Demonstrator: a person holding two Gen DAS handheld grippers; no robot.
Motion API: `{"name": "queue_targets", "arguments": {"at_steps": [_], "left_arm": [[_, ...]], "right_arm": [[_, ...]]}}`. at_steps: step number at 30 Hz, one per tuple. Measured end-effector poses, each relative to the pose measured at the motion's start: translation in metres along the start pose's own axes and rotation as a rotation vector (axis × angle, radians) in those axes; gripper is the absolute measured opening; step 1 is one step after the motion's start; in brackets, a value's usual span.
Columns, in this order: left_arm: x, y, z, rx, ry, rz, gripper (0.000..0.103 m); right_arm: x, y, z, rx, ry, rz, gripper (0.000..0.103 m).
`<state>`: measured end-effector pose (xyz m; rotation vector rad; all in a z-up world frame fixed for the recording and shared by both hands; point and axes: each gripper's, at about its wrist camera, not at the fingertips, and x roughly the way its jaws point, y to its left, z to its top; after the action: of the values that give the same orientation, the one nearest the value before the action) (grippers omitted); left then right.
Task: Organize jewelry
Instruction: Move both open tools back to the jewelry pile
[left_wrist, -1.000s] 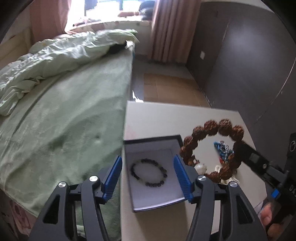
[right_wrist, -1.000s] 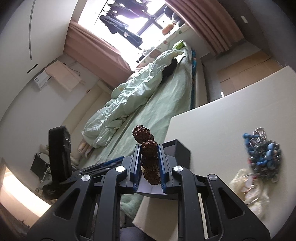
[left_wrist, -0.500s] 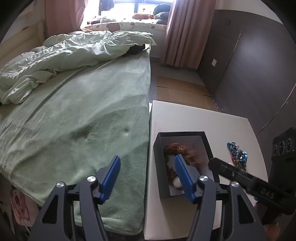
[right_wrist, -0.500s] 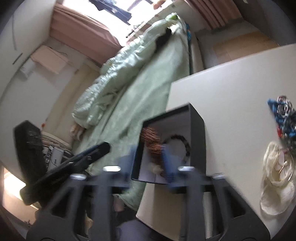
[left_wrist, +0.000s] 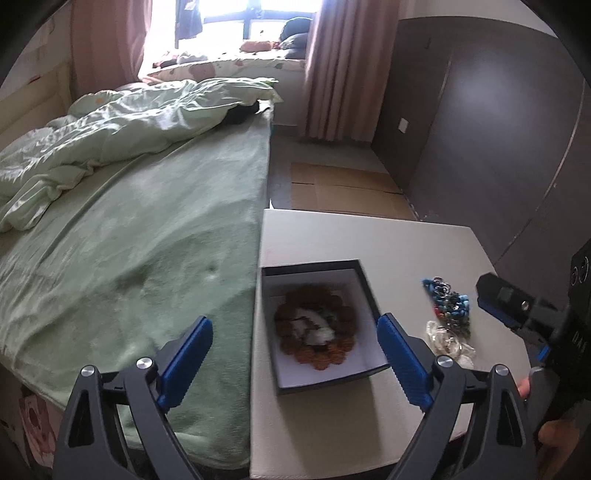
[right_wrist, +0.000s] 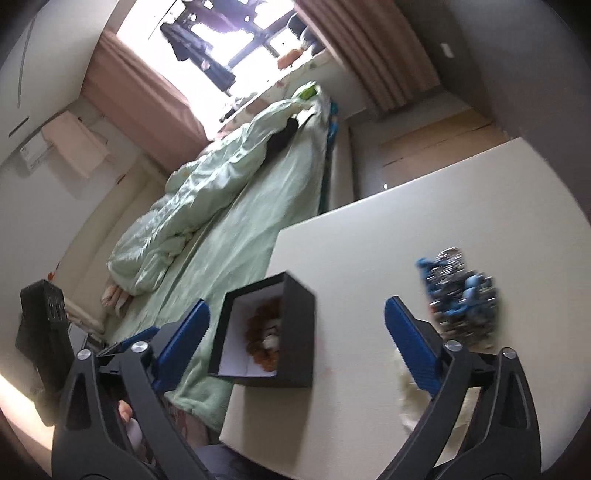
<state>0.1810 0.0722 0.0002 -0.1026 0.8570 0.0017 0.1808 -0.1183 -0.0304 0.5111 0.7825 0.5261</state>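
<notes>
Left wrist view: white tabletop (left_wrist: 388, 240) stands flush against a bed (left_wrist: 147, 229) with a pale green cover and a rumpled quilt (left_wrist: 110, 122).
Room: pink curtains (left_wrist: 332, 66) flank a bright window; dark wall panels on the right; tan floor beyond the tabletop.
Box: black box (left_wrist: 364, 280), white lining, open top, sits at the tabletop edge next to the bed.
Bracelet: brown bracelet (left_wrist: 317, 328) of knobbly beads lies flat inside the box, coiled in a ring, with something white and something dark in its middle; blurred, details unclear.
Other jewelry: blue bead heap (left_wrist: 448, 301) on bare tabletop right of the box, apart from it; pale cluster (left_wrist: 447, 341) just nearer than the blue heap.
Left gripper (left_wrist: 295, 362): blue-padded jaws wide apart and opening, nothing gripped; box seen between them below.
Right gripper (right_wrist: 295, 336): jaws wide apart and opening, nothing clamped; box and bracelet (right_wrist: 264, 332) lie beyond the gap, blue heap (right_wrist: 461, 295) to the right.
Right wrist view: motion blur throughout.
</notes>
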Motion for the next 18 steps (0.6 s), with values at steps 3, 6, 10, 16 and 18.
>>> {"name": "queue_targets", "arguments": {"at_steps": [3,6,10,16,18], "left_arm": [[0.005,-0.013,0.001,0.015,0.0,-0.001,0.088],[0.01,-0.023,0.002,0.017,0.006,-0.013,0.088],[0.014,-0.04,0.002,0.036,0.013,-0.026,0.088],[0.025,-0.066,0.0,0.058,0.039,-0.066,0.085],[0.03,-0.074,-0.001,0.067,0.053,-0.082,0.081]], "right_arm": [[-0.012,-0.019,0.003,0.046,-0.033,-0.006,0.096],[-0.025,-0.029,0.007,0.032,-0.075,-0.051,0.096],[-0.028,-0.049,0.01,0.049,-0.038,-0.101,0.096],[-0.032,-0.076,0.012,0.085,-0.006,-0.138,0.096],[-0.035,-0.085,0.012,0.097,0.004,-0.144,0.096]]}}
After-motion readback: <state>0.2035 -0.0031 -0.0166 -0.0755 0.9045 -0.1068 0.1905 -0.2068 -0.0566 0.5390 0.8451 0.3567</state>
